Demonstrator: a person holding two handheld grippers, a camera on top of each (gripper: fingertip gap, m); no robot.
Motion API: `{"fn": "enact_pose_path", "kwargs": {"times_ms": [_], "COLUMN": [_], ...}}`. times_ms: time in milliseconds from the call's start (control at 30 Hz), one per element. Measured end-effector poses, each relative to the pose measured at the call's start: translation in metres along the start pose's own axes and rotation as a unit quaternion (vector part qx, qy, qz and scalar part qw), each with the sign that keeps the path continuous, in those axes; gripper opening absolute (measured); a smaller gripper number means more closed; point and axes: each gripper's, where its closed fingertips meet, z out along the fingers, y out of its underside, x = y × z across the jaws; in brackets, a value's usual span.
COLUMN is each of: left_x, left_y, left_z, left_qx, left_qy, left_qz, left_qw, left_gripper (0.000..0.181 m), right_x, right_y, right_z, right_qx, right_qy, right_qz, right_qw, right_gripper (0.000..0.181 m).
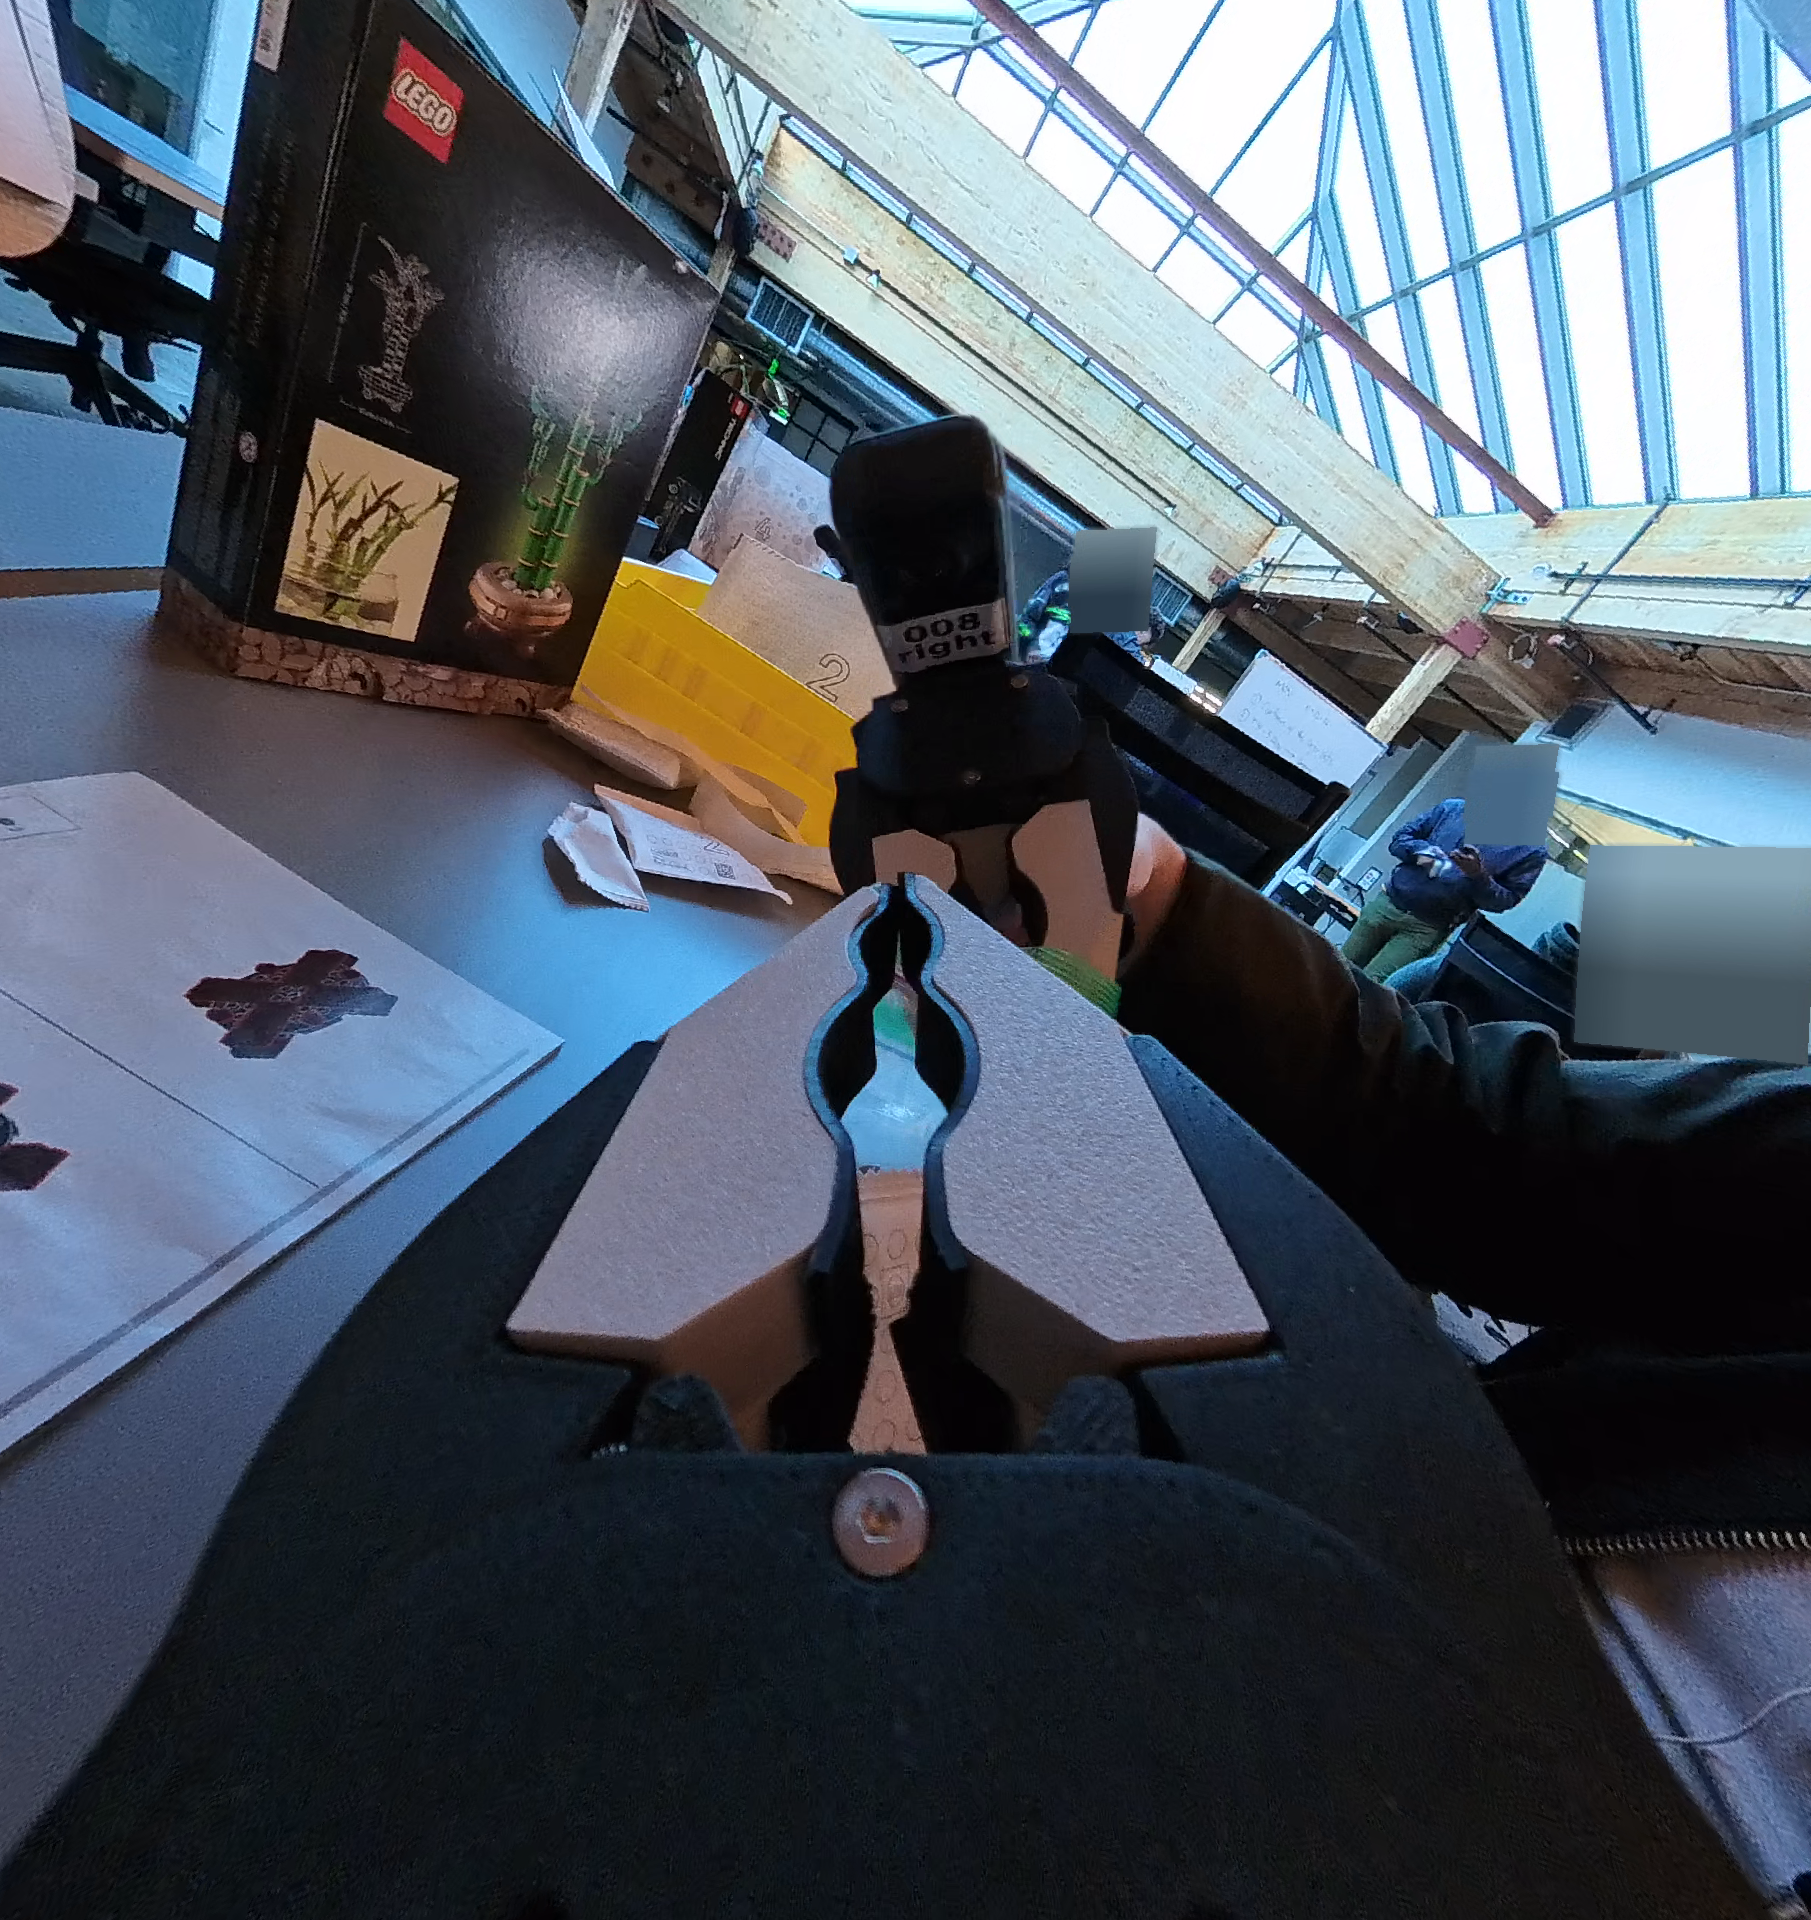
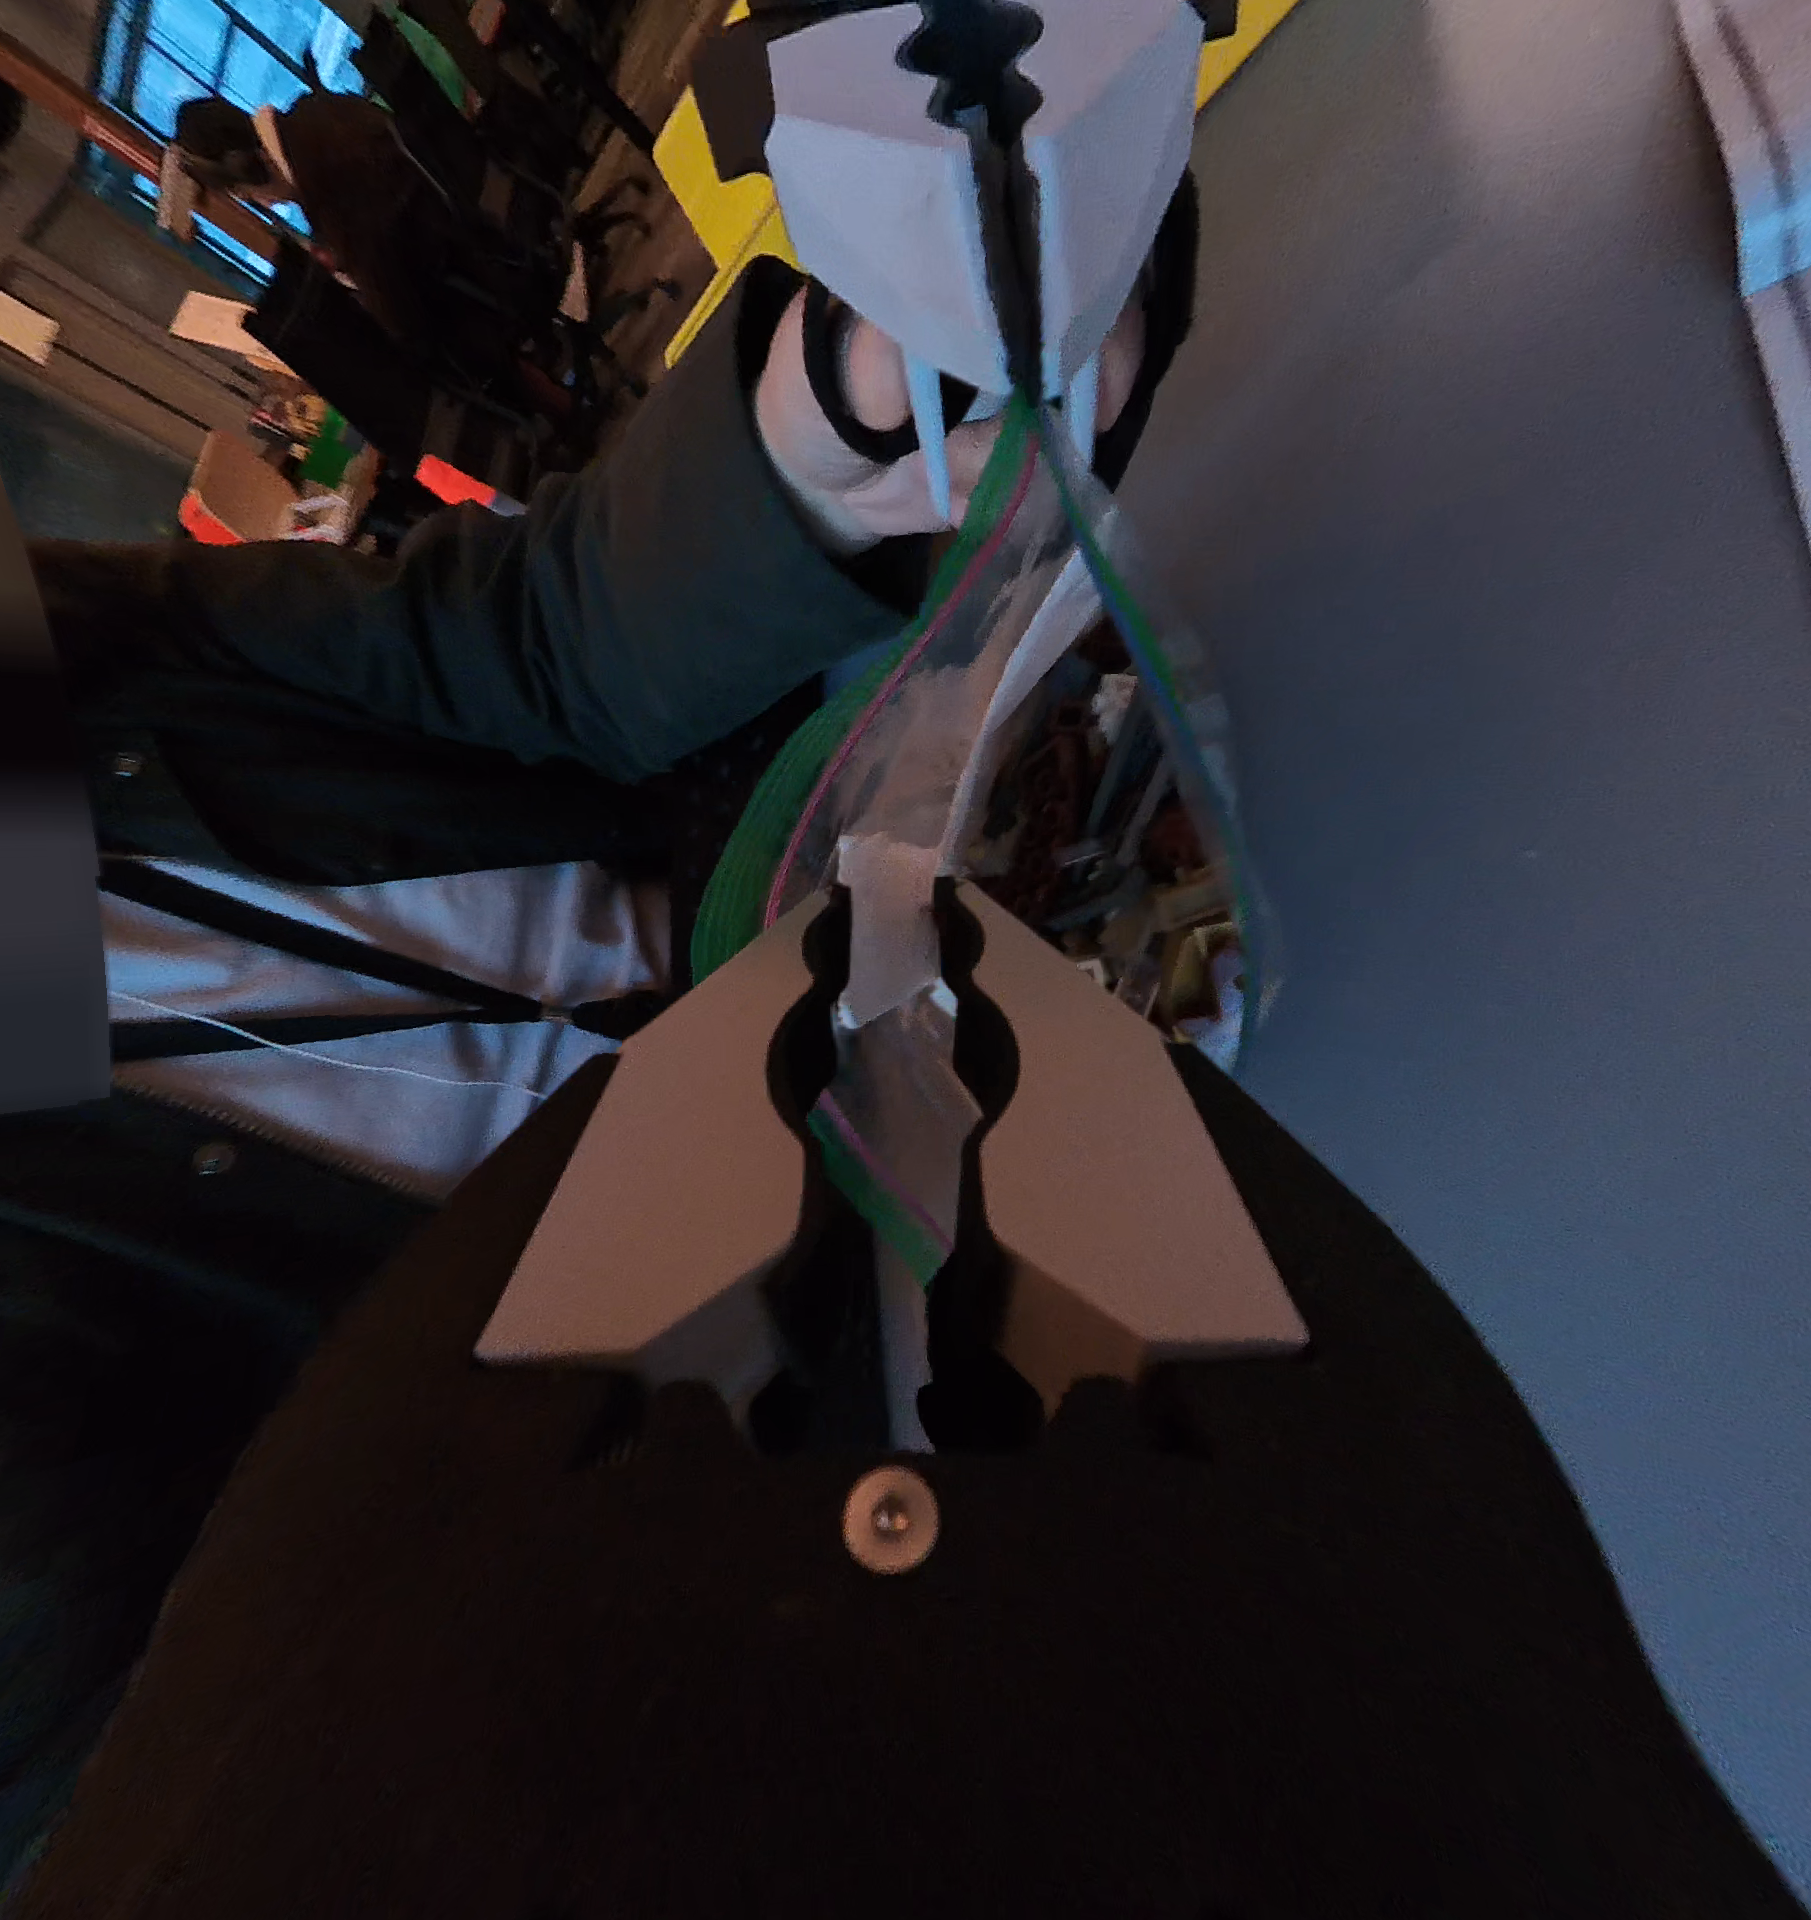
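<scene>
dark grey table [image 1: 381, 727] under a glazed roof with pale wooden beams. on it: tall black toy box [image 1: 433, 384] standing upright at the far side, yellow bin [image 1: 714, 686] just beside it to the right, torn paper packets [image 1: 662, 842] lying in front of the bin, open instruction booklet [image 1: 205, 1101] flat at the near left.

left gripper [image 1: 903, 909] clenched almost fully, tips nearly touching, pinching the top edge of a clear zip bag [image 2: 994, 665]; green seal strip [image 2: 776, 810] of the bag seen running up into its tips in the right wrist view [image 2: 1026, 400].

right gripper [image 2: 888, 914] clamped on the opposite end of the same bag, clear film and a white scrap of paper caught between its fingers. in the left wrist view, seen facing back just beyond the left one [image 1: 984, 883], whether closed could not be told from there.

bag stretched between the two, off the table, mouth twisted, holding small brown and dark pieces [image 2: 1109, 831], too jumbled to make out.

dark sleeve [image 1: 1452, 1143] behind the right gripper. standing person in a blue jacket [image 1: 1441, 883] far off at the right.
</scene>
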Motion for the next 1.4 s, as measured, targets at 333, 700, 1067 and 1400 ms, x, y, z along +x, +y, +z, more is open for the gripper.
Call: {"fn": "enact_pose_path", "kwargs": {"times_ms": [333,700,1067,1400], "left_x": [0.002,0.002,-0.004,0.006], "left_y": [0.001,-0.003,-0.007,-0.018], "left_z": [0.001,-0.004,-0.015,-0.037], "left_qx": [0.001,0.010,0.019,0.022], "left_qy": [-0.001,0.000,-0.009,-0.043], "left_qz": [0.000,-0.005,-0.010,0.030], "left_qw": [1.000,1.000,1.000,0.998], "left_gripper": [0.000,0.000,0.000,0.000], "right_x": [-0.006,0.003,-0.010,0.000], "right_y": [0.032,0.025,0.023,0.034], "right_z": [0.021,0.027,-0.026,-0.028], "right_qx": [-0.118,-0.154,0.089,-0.113], "right_qy": [-0.020,0.056,0.130,0.245], "right_qz": [-0.008,-0.052,-0.164,-0.228], "right_qw": [0.993,0.985,0.974,0.935], "right_gripper": [0.000,0.020,0.056,0.000]}}
